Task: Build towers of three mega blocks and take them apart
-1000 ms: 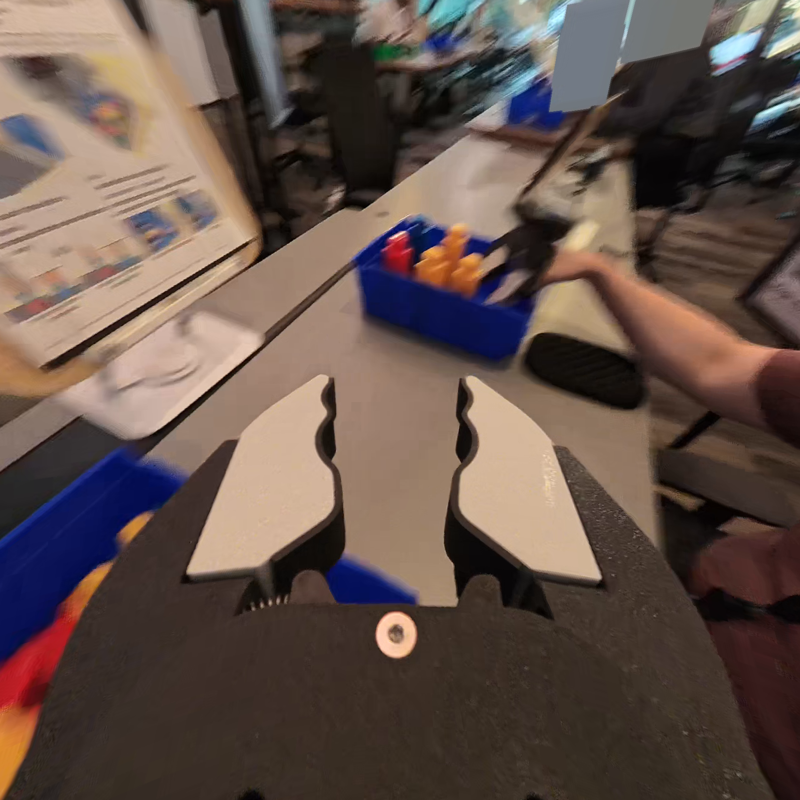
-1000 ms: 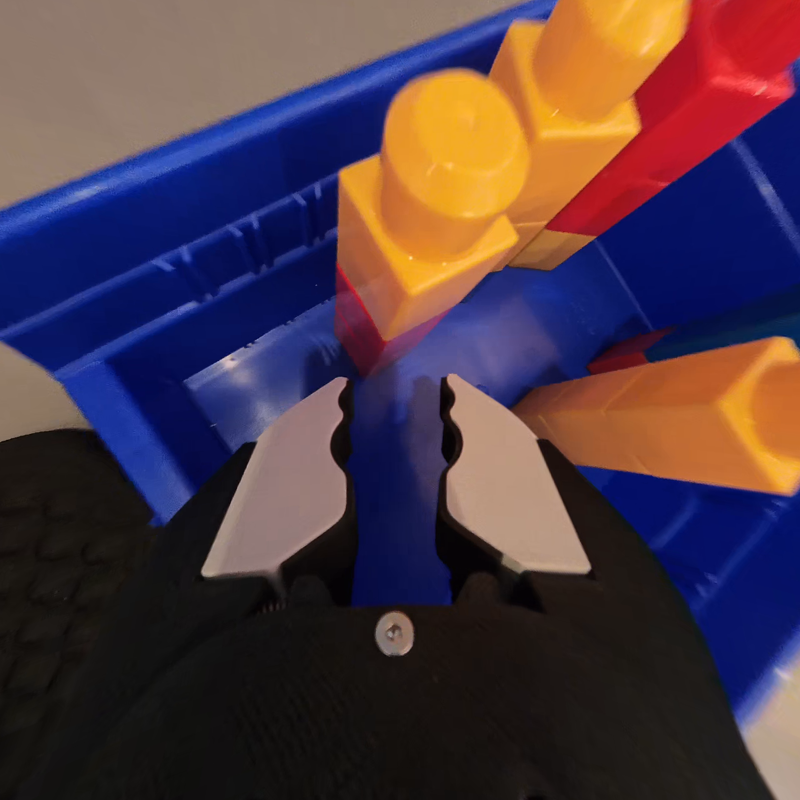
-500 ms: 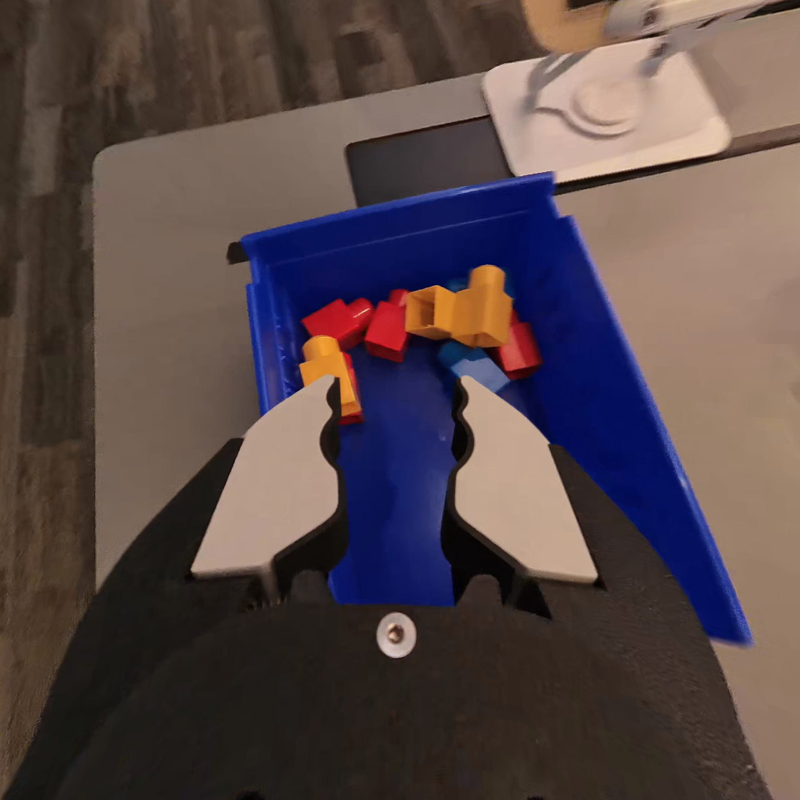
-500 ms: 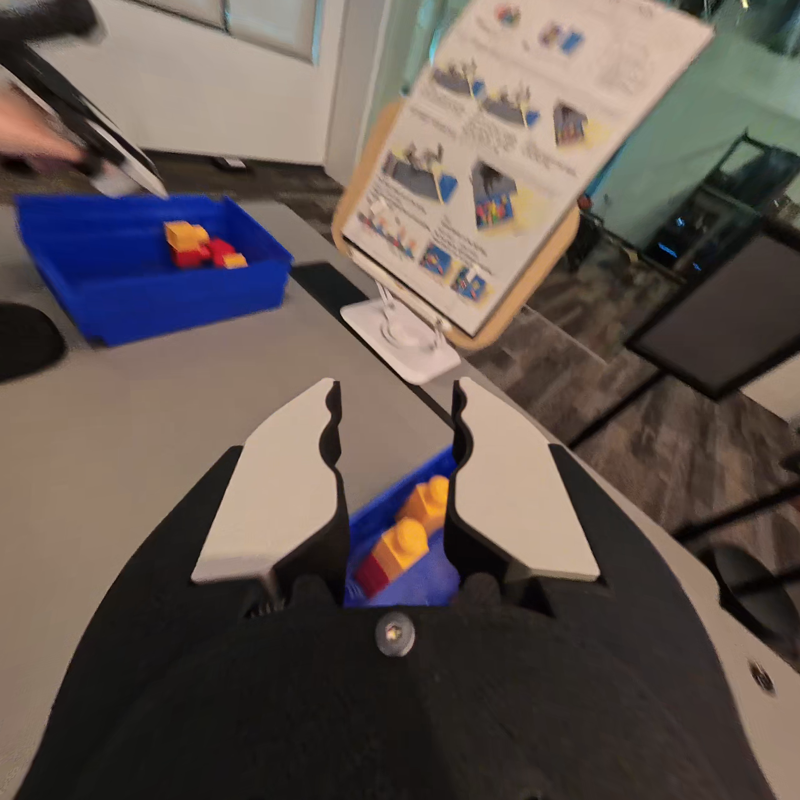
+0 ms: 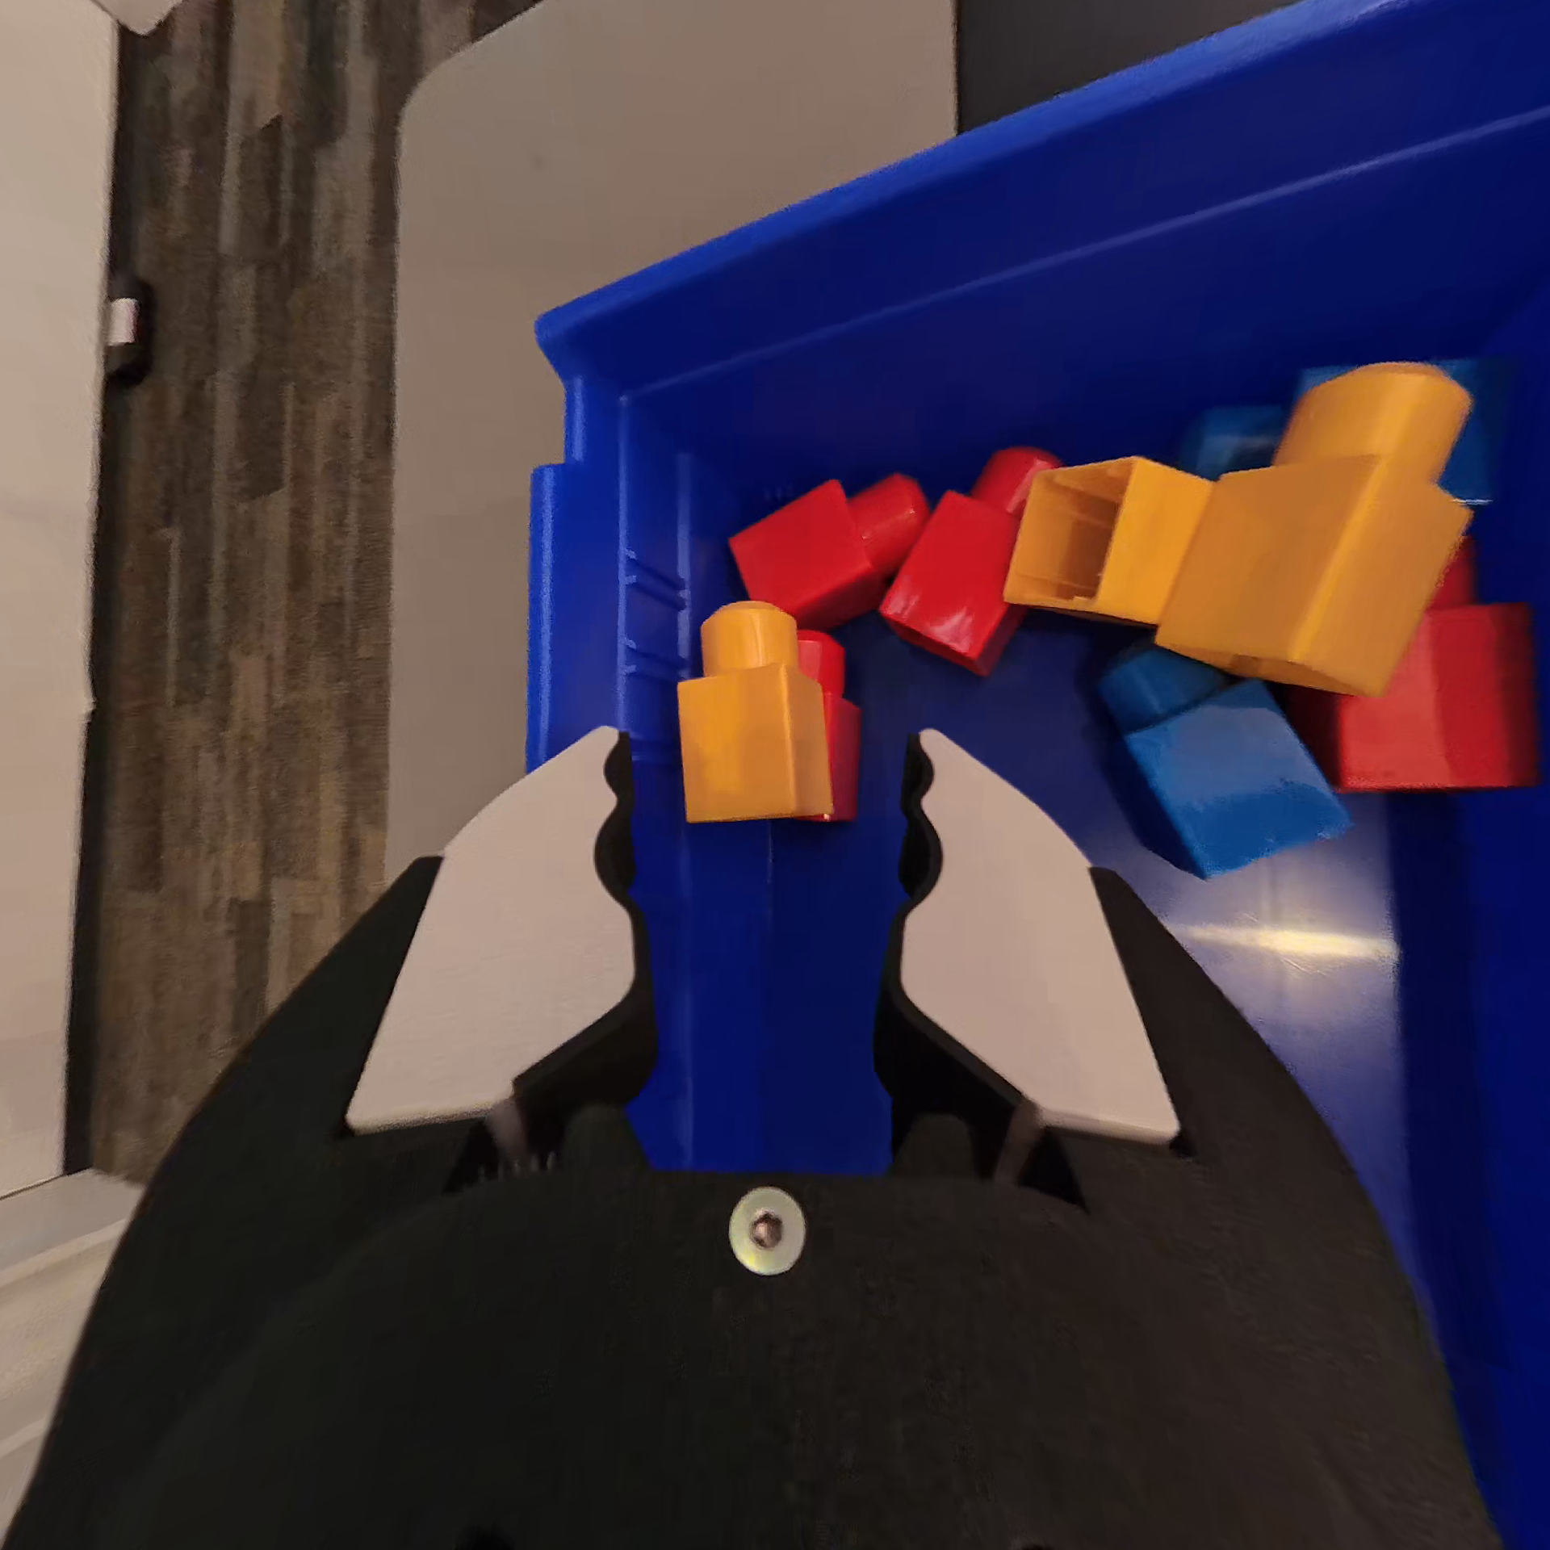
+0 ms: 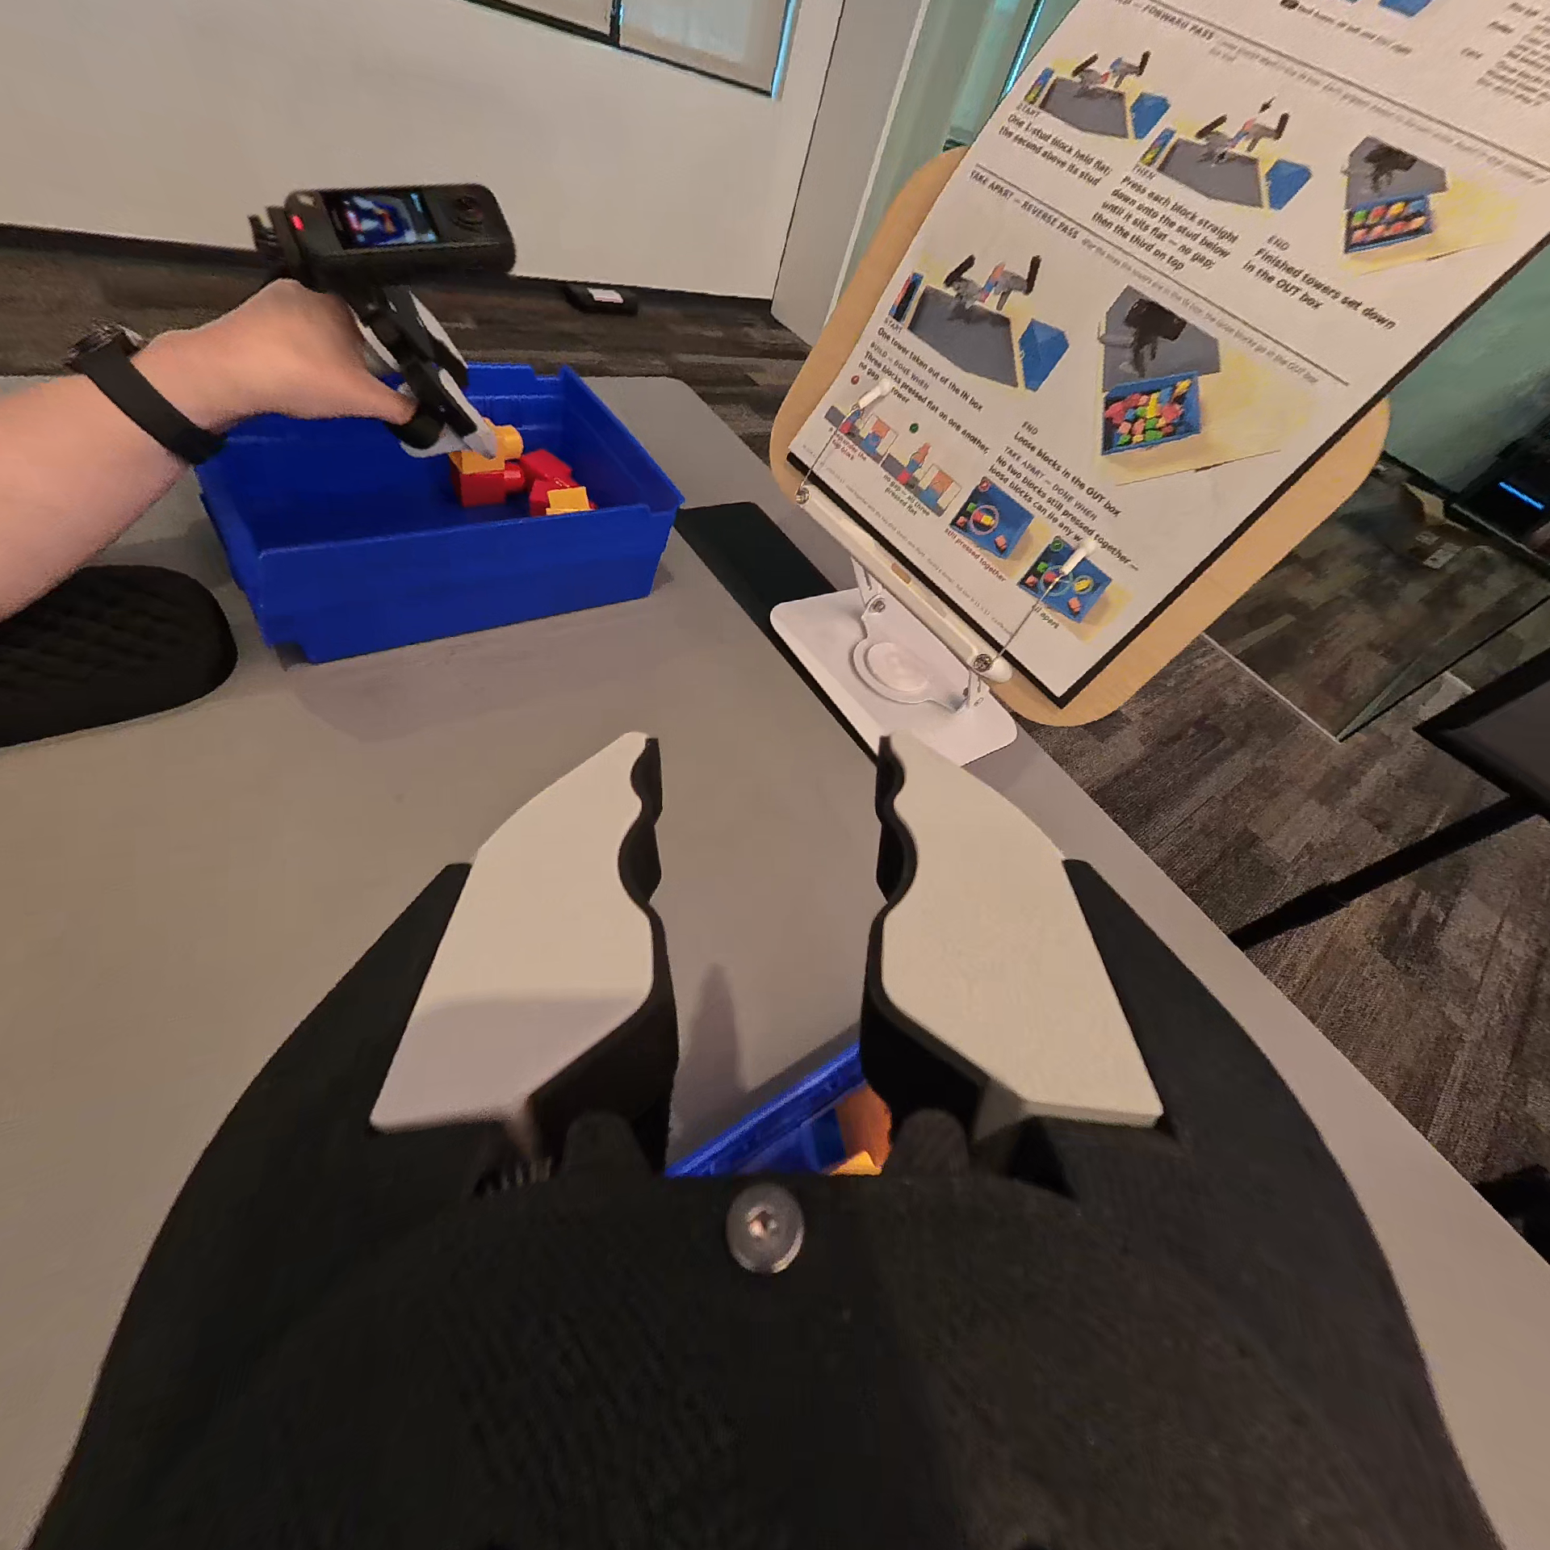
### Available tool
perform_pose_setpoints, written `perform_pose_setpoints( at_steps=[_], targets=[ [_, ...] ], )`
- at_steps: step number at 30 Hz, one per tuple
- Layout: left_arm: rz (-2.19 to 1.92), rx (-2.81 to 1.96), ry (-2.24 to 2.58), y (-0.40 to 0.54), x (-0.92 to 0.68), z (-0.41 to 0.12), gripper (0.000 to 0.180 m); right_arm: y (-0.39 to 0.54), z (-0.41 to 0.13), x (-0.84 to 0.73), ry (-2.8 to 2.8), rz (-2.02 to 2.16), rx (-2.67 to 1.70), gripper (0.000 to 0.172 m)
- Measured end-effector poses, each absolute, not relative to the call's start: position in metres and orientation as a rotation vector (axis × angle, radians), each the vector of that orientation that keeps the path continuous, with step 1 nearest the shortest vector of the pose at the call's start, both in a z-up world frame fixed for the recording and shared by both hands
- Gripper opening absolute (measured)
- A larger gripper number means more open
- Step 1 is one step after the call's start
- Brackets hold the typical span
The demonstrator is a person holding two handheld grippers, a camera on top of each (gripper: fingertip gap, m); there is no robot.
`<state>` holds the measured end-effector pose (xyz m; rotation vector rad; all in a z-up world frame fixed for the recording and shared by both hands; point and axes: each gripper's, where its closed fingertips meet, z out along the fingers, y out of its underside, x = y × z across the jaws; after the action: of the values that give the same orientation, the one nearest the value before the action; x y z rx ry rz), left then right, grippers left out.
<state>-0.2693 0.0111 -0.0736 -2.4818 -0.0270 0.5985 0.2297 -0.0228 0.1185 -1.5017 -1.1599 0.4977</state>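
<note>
In the left wrist view a blue bin (image 5: 1006,277) holds loose mega blocks. My left gripper (image 5: 767,742) is open and low inside it. An orange block (image 5: 751,746) lies just ahead of the fingertips with a red block (image 5: 845,738) against its far side; neither pad touches it. Farther in lie two red blocks (image 5: 805,553), two joined orange blocks (image 5: 1258,553) and a blue block (image 5: 1216,772). My right gripper (image 6: 767,746) is open and empty above the grey table (image 6: 419,839). The right wrist view shows the left gripper (image 6: 453,436) reaching into that bin (image 6: 436,579).
A second blue bin (image 6: 772,1120) with an orange block (image 6: 864,1124) shows under my right gripper's base. An instruction board (image 6: 1174,335) on a white stand (image 6: 906,671) is at the table's right edge. A black pad (image 6: 101,646) lies left of the far bin. The left gripper's tips are roughly 55 centimetres from the right gripper's.
My left gripper swung to its bin, dropped close to the orange block and opened wider. My right gripper rose out of its bin, opened a little and now faces across the table.
</note>
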Motion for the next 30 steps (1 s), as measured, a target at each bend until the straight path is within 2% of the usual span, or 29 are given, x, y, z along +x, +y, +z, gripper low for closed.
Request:
perform_pose_setpoints(
  at_steps=[6, 13, 14, 15, 19, 30],
  targets=[
    [0.740, -2.489, -0.024, 0.016, -0.277, -0.087, 0.066, -0.026, 0.121, 0.231, -1.150, 0.542, -1.483, 0.049],
    [0.794, -2.487, -0.036, 0.016, -0.285, -0.092, 0.059, -0.026, 0.120, 0.233, -1.147, 0.570, -1.481, 0.047],
    [0.803, -2.485, -0.023, 0.017, -0.285, -0.092, 0.057, -0.025, 0.120, 0.232, -1.147, 0.571, -1.481, 0.047],
    [0.782, -2.496, -0.002, 0.017, -0.282, -0.095, 0.043, -0.025, 0.120, 0.232, -1.146, 0.571, -1.482, 0.047],
    [0.788, -2.520, 0.047, 0.014, -0.279, -0.095, 0.028, -0.023, 0.118, 0.232, -1.149, 0.572, -1.486, 0.047],
    [0.601, -2.552, 0.030, 0.007, -0.273, -0.090, 0.020, -0.017, 0.112, 0.231, -1.149, 0.575, -1.500, 0.046]
  ],
)
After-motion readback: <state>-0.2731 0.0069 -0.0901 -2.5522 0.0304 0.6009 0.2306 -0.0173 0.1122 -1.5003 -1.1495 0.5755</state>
